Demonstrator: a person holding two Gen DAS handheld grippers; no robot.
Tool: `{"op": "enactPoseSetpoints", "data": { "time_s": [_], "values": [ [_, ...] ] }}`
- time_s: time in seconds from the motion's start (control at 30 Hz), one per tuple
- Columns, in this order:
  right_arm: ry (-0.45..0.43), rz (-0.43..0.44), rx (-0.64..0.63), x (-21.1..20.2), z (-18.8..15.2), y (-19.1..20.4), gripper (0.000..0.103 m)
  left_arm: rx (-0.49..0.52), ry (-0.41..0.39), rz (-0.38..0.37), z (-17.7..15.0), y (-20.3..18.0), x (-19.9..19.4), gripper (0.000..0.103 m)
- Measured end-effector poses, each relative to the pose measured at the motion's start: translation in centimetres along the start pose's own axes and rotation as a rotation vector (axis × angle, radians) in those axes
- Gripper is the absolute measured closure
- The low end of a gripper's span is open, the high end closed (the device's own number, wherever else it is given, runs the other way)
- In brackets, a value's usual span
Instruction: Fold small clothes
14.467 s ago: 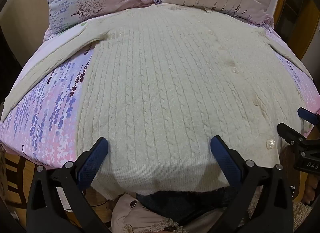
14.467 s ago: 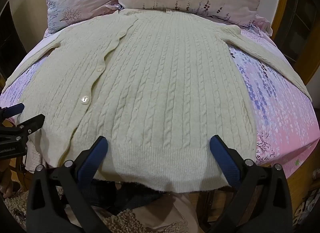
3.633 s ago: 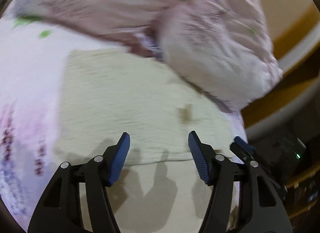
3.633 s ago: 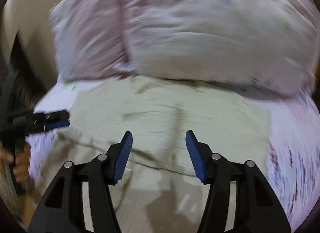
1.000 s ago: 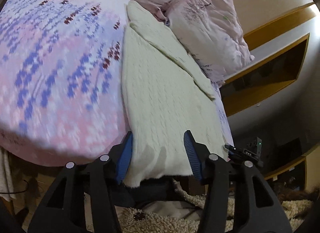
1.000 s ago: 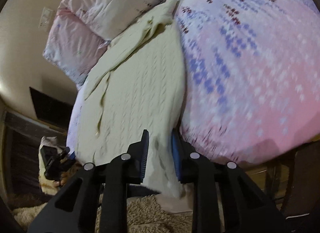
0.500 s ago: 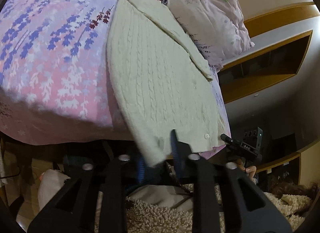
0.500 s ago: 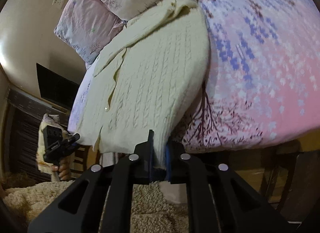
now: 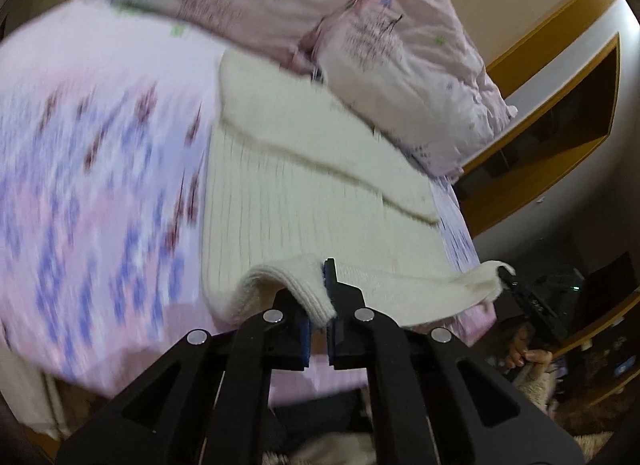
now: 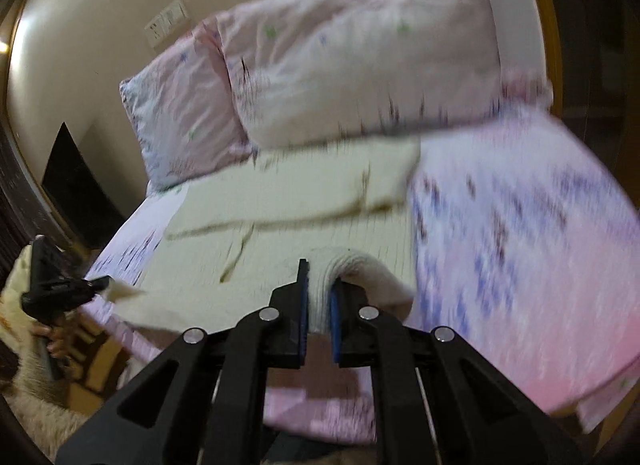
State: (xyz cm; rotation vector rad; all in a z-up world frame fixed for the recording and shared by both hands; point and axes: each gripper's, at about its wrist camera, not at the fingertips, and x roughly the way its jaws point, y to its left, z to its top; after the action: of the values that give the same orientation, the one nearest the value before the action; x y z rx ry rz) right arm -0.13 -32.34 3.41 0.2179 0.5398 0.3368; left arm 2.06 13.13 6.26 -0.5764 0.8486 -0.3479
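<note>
Garment: cream cable-knit button cardigan [image 9: 304,201], lying lengthwise on the bed with its sleeves folded in across the body; collar end near the pillows, hem end at the near edge of the bed.
Hem: raised off the bed at two corners and stretched between them, so the near part hangs in a shallow span; judged as the start of a fold of the hem toward the collar.
Left gripper [image 9: 318,321]: black frame, blue-padded fingers [image 9: 330,279] closed on the ribbed hem at one corner; cloth curls over the pads.
Right gripper [image 10: 318,317]: same make, fingers closed on the ribbed hem at the other corner; a wad of knit sits between the pads.
Reason for grip: pinching both corners keeps the edge straight and level while it is carried.
Bed [image 10: 520,265]: pink and lilac floral sheet; serves as the folding surface.
Pillows [image 10: 340,65]: two pale pink ones at the head, just beyond the collar.
Risk: loose knit may sag between the corners and land crooked.
Image quality: motion blur; buttons not legible.
</note>
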Motion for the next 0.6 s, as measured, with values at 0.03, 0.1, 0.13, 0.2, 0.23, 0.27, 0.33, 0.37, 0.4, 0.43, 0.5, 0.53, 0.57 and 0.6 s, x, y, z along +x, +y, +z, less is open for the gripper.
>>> {"op": "enactPoseSetpoints", "data": {
  "time_s": [0.03,0.1,0.13,0.2,0.23,0.27,0.33,0.37,0.4,0.43,0.5,0.53,0.57,0.6],
  "values": [
    [-0.027,-0.016,-0.019,0.2,0.8,0.4,0.095,0.017,-0.015,0.012,0.9,-0.5,0.1,0.099],
    [-0.067,-0.039,-0.046,0.7,2.1,1.1,0.095,0.057,-0.050,0.039,2.9,-1.3,0.2,0.099],
    [-0.092,-0.051,-0.060,1.0,3.0,1.4,0.095,0.077,-0.068,0.054,4.0,-1.6,0.4,0.099],
    [-0.123,-0.066,-0.072,1.6,4.3,1.8,0.095,0.094,-0.092,0.072,5.8,-2.0,0.8,0.099],
    [-0.139,-0.067,-0.072,2.0,5.2,1.9,0.095,0.099,-0.099,0.078,6.4,-2.1,0.9,0.099],
    [-0.150,-0.069,-0.073,2.3,5.8,2.0,0.095,0.103,-0.107,0.084,7.1,-2.3,1.1,0.099],
    [-0.172,-0.076,-0.069,3.3,7.4,2.1,0.095,0.119,-0.120,0.096,8.8,-2.6,1.7,0.099],
    [-0.177,-0.076,-0.070,3.6,7.8,2.1,0.095,0.128,-0.127,0.105,9.5,-2.8,2.0,0.099],
    [-0.185,-0.081,-0.071,4.0,8.4,2.1,0.095,0.141,-0.135,0.113,10.5,-3.0,2.3,0.099],
    [-0.197,-0.090,-0.073,4.6,9.2,2.2,0.095,0.149,-0.143,0.118,11.3,-3.2,2.5,0.099],
    [-0.220,-0.106,-0.070,5.8,10.9,2.3,0.095,0.163,-0.167,0.125,13.4,-3.5,3.4,0.099],
    [-0.230,-0.114,-0.066,6.3,11.5,2.3,0.095,0.168,-0.178,0.126,14.1,-3.6,3.8,0.099],
    [-0.240,-0.121,-0.059,6.8,12.1,2.1,0.095,0.174,-0.198,0.128,15.3,-3.7,4.4,0.099],
    [-0.249,-0.127,-0.048,7.4,12.7,2.0,0.095,0.178,-0.215,0.125,16.2,-3.7,5.1,0.099]
  ]
}}
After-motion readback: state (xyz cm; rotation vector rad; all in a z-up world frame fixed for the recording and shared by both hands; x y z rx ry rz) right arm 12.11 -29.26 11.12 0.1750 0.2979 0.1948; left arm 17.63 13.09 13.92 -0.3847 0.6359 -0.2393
